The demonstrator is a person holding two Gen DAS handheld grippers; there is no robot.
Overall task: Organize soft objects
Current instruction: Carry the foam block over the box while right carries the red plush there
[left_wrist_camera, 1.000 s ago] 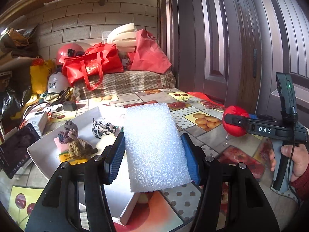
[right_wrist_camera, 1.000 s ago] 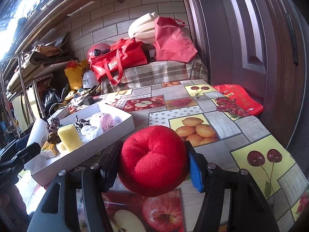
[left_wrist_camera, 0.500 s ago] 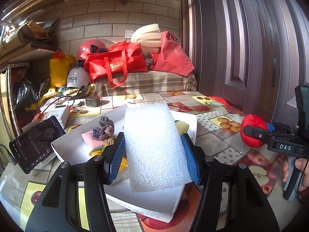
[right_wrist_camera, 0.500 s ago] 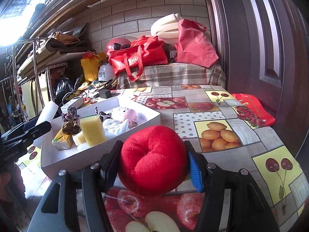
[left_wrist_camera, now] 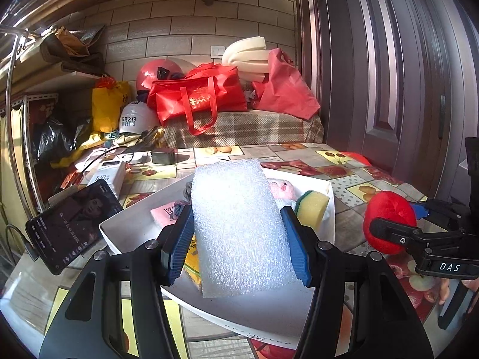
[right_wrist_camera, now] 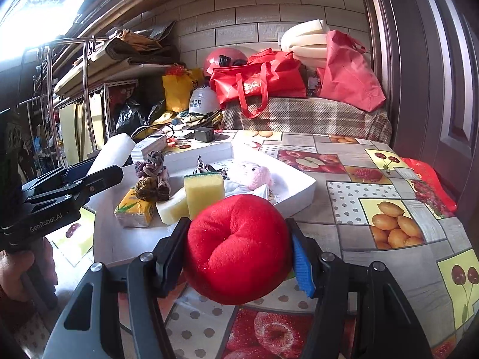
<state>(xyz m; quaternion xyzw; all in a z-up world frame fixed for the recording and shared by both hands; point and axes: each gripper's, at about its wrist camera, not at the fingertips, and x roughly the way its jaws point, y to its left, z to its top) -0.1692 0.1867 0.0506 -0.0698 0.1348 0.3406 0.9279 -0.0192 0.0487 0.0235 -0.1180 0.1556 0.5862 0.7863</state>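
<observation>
My left gripper is shut on a white foam sheet and holds it above the white tray. It also shows in the right wrist view, left of the tray. My right gripper is shut on a red plush ball, just in front of the tray's near edge. The ball also shows in the left wrist view. In the tray lie a yellow sponge, a pink plush toy, knotted ropes, a yellow tissue pack and a white foam block.
The table has a fruit-print cloth. A phone leans at the left, with a white box and cables behind. Red bags, helmets and foam pile on a plaid seat at the back. A door stands on the right.
My left gripper has moved left and over the tray with the foam sheet. My right gripper has come closer to the tray with the red ball.
</observation>
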